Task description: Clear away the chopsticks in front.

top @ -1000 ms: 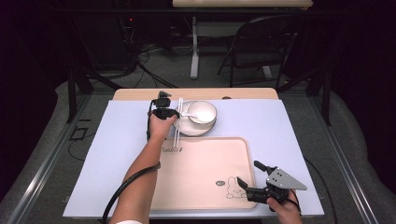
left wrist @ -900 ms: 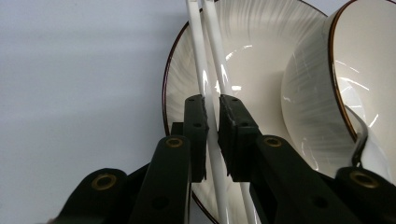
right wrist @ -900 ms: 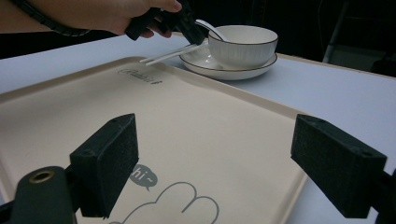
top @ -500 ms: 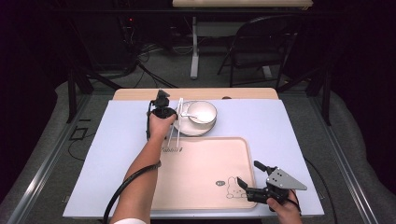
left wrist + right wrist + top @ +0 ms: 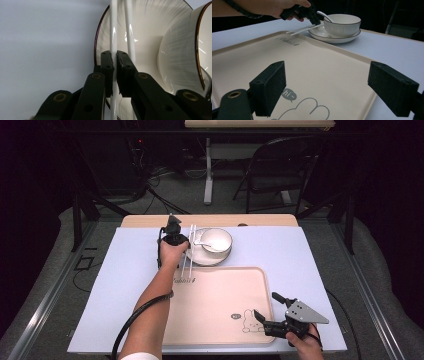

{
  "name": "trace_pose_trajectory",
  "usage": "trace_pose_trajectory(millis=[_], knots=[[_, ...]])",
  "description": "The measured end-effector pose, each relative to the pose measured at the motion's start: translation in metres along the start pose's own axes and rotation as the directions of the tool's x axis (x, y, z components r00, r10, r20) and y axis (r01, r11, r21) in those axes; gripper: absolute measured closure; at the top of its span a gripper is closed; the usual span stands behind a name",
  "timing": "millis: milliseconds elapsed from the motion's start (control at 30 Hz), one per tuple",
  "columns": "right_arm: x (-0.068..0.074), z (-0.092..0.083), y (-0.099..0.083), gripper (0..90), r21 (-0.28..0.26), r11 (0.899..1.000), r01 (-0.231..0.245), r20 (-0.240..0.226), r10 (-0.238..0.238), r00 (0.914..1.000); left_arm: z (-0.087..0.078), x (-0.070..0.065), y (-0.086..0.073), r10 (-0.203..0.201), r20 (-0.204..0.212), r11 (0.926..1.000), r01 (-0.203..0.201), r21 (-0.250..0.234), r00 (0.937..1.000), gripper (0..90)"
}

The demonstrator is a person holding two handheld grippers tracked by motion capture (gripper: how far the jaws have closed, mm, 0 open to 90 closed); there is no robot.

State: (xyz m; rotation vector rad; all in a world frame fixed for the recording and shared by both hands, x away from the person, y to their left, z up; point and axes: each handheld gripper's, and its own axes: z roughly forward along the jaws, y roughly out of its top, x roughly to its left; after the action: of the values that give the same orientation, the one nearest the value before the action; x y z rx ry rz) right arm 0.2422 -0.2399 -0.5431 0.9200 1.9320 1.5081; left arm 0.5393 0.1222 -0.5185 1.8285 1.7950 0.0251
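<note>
Closing on one of two white chopsticks [image 5: 113,37], the left gripper [image 5: 176,236] is finishing its pinch: its jaws have just been narrowing over the last second, and in the left gripper view the black pads are now pressing on the left stick while its twin is lying free just beside the right pad. Both sticks are resting across the left rim of the plate [image 5: 196,257], which is standing beyond the far edge of the cream tray [image 5: 220,305] and carrying a white bowl [image 5: 217,240] with a spoon [image 5: 200,242] in it. That grip is suggesting the stick is about to be lifted off the plate (whether the second stick is coming along is doubtful, since it is sitting outside the pads).

The person's left forearm is reaching well forward from the bottom of the high view, the hand wrapped over the gripper body, which is pointing down and away toward the plate, cable trailing back along the arm. The right gripper [image 5: 265,322] is waiting at the tray's near right corner, held low and level in the right hand [image 5: 304,347], jaws standing wide apart with nothing between them, over the printed rabbit [image 5: 250,324].
</note>
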Motion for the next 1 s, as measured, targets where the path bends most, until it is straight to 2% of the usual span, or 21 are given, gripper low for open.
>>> trace_pose_trajectory(millis=[500,633,900,1000], knots=[[0.000,0.000,0.000,14.3,0.000,1.000,0.000,0.001,0.000,1.0000,-0.018,0.002,0.001,0.000,-0.004,0.9993,0.000,-0.038,1.0000,84.7],[0.000,0.000,0.000,14.3,-0.002,1.000,-0.016,-0.006,0.016,0.9999,-0.025,0.004,0.000,-0.004,-0.010,0.9991,0.003,-0.043,0.9999,84.7],[0.003,0.001,0.001,14.3,-0.004,1.000,-0.016,-0.033,0.016,0.9993,-0.048,0.007,-0.003,-0.011,-0.019,0.9979,0.010,-0.063,0.9998,84.8],[0.005,0.001,0.001,14.3,-0.005,1.000,0.002,-0.046,-0.002,0.9989,-0.060,0.004,-0.006,-0.001,-0.019,0.9970,-0.001,-0.077,0.9998,84.7]])
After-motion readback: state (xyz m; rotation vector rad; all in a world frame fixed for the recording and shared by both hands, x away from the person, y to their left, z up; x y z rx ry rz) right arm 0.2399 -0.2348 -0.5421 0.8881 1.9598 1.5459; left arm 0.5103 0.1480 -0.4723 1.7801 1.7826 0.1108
